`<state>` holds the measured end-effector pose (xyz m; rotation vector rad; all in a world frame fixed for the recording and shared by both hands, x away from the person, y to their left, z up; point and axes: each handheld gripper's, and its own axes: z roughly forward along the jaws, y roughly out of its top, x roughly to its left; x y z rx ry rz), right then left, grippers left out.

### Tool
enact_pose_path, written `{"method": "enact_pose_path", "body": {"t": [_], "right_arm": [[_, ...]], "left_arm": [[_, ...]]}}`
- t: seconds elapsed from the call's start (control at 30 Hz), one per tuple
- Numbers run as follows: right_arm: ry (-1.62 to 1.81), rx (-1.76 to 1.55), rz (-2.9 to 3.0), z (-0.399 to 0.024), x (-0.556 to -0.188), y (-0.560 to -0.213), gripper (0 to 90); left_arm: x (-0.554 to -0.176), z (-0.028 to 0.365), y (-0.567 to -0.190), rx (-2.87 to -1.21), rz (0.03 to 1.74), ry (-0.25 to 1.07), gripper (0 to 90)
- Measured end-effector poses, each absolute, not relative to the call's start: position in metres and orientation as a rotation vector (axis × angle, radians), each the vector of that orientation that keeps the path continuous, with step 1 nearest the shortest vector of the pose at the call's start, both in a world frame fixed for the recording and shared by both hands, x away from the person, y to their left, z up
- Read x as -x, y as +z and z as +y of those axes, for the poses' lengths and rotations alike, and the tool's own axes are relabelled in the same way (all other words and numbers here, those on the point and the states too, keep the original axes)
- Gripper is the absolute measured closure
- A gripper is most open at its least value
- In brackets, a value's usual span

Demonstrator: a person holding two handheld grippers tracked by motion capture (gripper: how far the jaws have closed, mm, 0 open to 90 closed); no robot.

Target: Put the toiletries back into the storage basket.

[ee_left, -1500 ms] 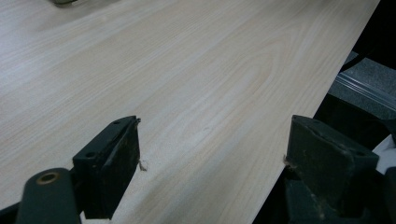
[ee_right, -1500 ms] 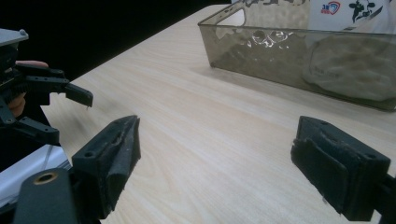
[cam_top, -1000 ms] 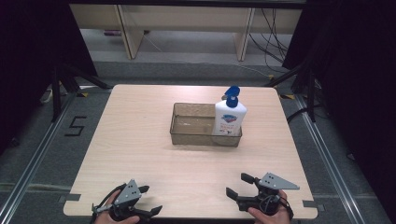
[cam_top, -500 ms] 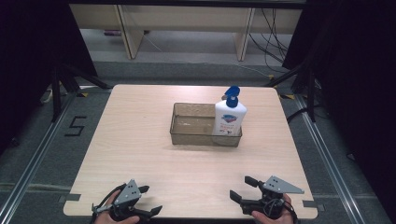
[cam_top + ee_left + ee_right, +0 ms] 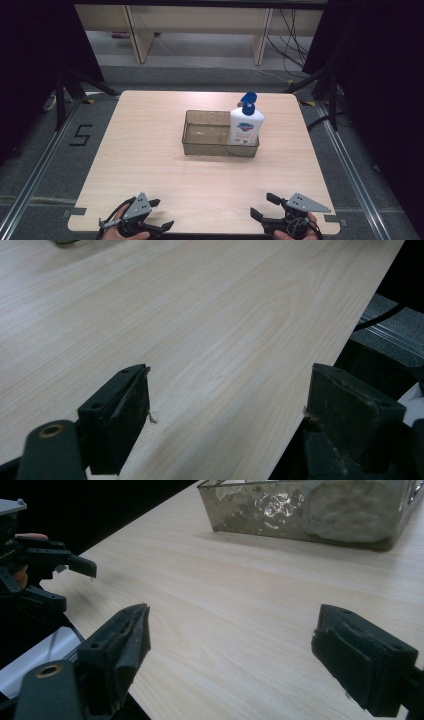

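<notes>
A clear smoky plastic tray (image 5: 206,137) stands at the middle of the wooden table (image 5: 150,165). A white pump bottle with a blue top (image 5: 246,126) stands upright in the tray's right end. My left gripper (image 5: 161,214) rests at the table's front left edge, open, with bare wood between its jaws (image 5: 227,405). My right gripper (image 5: 262,205) sits at the front right edge, also open and holding nothing (image 5: 235,640). The right gripper view has the tray (image 5: 310,510) ahead at the top and the left gripper (image 5: 77,585) off to the left.
A wide stretch of bare tabletop lies between the grippers and the tray. Beyond the table's far edge stand pale shelf legs (image 5: 135,35) and cables (image 5: 295,30) on the floor. A floor mark "5" (image 5: 81,135) lies left of the table.
The right gripper has drawn back slightly toward the table's front edge. The left gripper, tray and bottle have stayed put.
</notes>
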<state>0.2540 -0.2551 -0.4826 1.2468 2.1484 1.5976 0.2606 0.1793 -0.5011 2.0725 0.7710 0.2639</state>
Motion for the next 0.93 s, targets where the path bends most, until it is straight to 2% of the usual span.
{"method": "enact_pose_path", "body": {"t": [0.87,0.93], "right_arm": [[1.575,-1.289,2.099,-0.265,-0.239,-0.487,15.5],[1.580,-1.298,2.092,-0.265,-0.238,-0.487,15.5]], "left_arm": [[-0.262,0.181,-0.501,-2.107,0.753,0.266,17.0],[-0.260,0.179,-0.502,-2.072,0.774,0.257,17.0]]}}
